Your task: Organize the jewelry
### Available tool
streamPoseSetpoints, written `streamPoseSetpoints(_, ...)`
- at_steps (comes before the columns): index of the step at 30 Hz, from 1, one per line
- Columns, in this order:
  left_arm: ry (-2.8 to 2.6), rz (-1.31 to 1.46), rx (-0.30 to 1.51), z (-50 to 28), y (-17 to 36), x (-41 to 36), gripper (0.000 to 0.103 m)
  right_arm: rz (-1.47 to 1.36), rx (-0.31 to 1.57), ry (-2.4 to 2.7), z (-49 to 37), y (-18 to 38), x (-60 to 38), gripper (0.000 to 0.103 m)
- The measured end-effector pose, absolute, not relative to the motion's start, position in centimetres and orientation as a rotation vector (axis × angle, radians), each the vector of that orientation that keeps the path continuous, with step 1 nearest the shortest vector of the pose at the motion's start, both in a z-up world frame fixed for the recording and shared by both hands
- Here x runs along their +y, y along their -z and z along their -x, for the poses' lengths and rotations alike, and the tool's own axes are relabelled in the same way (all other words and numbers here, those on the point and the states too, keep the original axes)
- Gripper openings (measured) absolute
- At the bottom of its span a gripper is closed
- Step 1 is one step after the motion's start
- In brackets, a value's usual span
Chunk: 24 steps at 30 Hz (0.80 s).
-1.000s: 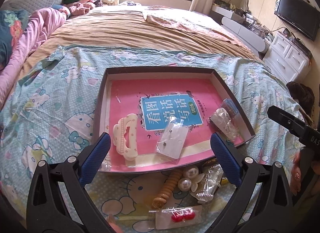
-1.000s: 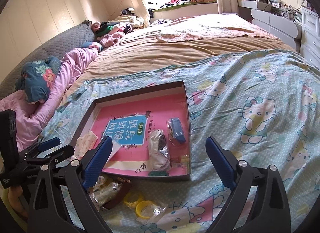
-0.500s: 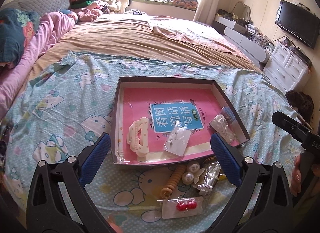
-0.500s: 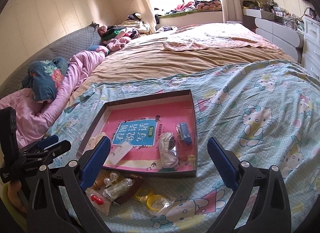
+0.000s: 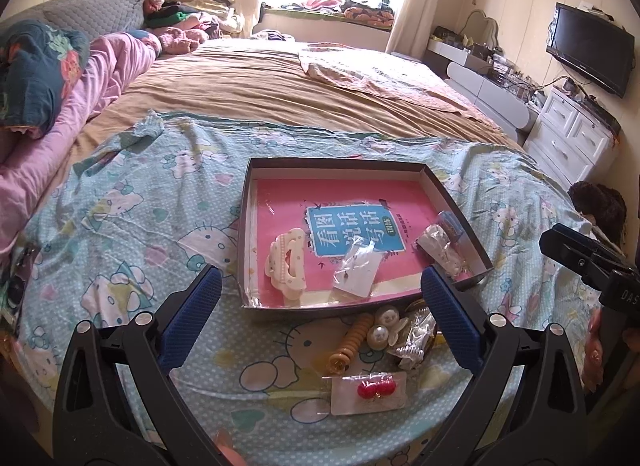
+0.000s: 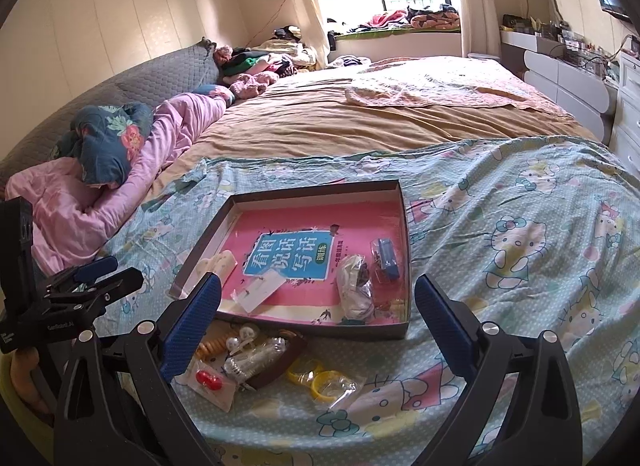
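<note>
A shallow dark box (image 5: 245, 225) (image 6: 404, 250) with a pink book cover as its floor lies on the bed. In it are a cream hair claw (image 5: 285, 262), a clear earring packet (image 5: 357, 272) and bagged jewelry (image 5: 438, 250) (image 6: 354, 286). In front of the box lie loose pieces: an amber bead bracelet (image 5: 352, 340), pearl earrings (image 5: 384, 326), a silver bagged piece (image 6: 256, 358), a red earring card (image 5: 370, 390) (image 6: 208, 380) and yellow rings (image 6: 320, 380). My left gripper (image 5: 322, 318) is open and empty above the pile. My right gripper (image 6: 316, 326) is open and empty.
The box sits on a Hello Kitty sheet (image 5: 132, 225) over a brown bedspread (image 5: 280, 85). Pink bedding (image 6: 80, 209) lies to the left. White drawers (image 5: 572, 133) and a TV (image 5: 590, 47) stand at the right.
Both grippers have pulled back and up from the box, so the box looks smaller and more of the loose pile shows. Both stay open and empty.
</note>
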<state>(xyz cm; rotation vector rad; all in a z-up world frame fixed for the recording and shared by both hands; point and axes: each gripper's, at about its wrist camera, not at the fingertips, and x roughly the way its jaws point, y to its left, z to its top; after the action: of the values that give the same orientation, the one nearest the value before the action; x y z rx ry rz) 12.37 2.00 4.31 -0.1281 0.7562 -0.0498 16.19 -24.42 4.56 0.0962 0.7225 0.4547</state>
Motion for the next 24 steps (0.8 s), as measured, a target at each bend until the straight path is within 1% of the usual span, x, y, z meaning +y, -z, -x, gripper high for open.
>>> streamPoseSetpoints(24,0.034,0.107,0.829,-9.0,-0.6,1.9,0.093,-0.02,0.796,-0.513,-12.9,-1.3,-23.0,0.097)
